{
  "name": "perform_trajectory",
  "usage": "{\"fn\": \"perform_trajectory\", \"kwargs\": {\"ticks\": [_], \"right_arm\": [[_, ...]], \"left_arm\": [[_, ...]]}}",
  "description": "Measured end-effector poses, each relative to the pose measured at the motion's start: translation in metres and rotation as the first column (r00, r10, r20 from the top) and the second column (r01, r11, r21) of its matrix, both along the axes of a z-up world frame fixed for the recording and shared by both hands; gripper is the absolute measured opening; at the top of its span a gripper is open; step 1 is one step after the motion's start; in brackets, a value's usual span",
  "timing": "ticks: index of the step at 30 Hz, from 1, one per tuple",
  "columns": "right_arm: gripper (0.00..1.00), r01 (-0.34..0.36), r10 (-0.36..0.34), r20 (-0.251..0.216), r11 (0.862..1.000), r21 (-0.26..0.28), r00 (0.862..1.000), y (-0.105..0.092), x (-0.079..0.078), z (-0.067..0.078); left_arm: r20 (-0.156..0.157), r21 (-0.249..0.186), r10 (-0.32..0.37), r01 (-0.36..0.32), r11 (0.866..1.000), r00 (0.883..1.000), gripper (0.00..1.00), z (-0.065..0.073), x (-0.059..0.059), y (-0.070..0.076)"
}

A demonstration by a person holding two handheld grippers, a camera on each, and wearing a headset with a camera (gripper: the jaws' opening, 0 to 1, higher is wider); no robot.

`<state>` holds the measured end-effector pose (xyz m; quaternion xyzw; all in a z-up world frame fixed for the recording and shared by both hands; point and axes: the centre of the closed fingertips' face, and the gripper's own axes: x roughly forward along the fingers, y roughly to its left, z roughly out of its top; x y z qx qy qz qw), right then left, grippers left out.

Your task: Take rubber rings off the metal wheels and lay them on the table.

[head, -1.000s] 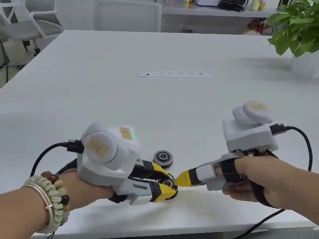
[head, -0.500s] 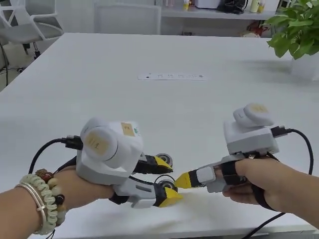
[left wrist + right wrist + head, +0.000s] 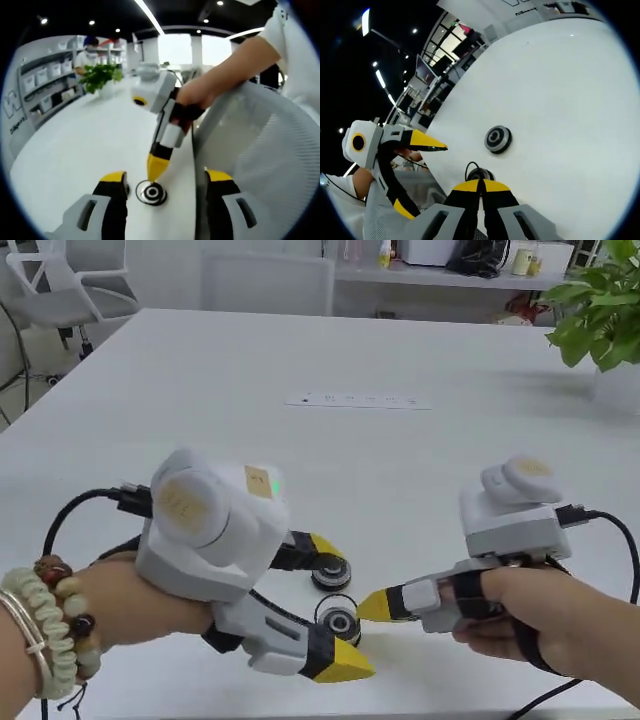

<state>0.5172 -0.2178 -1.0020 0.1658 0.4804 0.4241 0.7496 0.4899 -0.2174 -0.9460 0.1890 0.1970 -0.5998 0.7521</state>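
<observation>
White table [image 3: 200,390], wheel [image 3: 337,621] inside spread left claw [image 3: 338,605]

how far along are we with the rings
Done: nothing visible; no loose ring lies on the table yet. In hand: the near wheel sits between the open left tongs, and the shut right tongs have their tip at its rim, apparently prying at it. Left: stripping this wheel, then the far wheel, its dark ring on.
</observation>
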Motion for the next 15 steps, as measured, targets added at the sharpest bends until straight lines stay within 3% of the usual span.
{"fn": "perform_trajectory", "kwargs": {"ticks": [9,15], "right_arm": [[0.00,0.000,0.000,-0.001,1.000,0.022,1.000,0.003,0.001,0.004],[0.00,0.012,-0.012,-0.002,0.999,0.036,1.000,0.002,0.004,0.005]], "left_arm": [[0.011,-0.015,0.113,-0.113,0.993,0.994,0.70,0.021,0.003,0.042],[-0.004,-0.040,0.217,-0.217,0.975,0.976,0.74,0.029,0.002,0.074]]}}
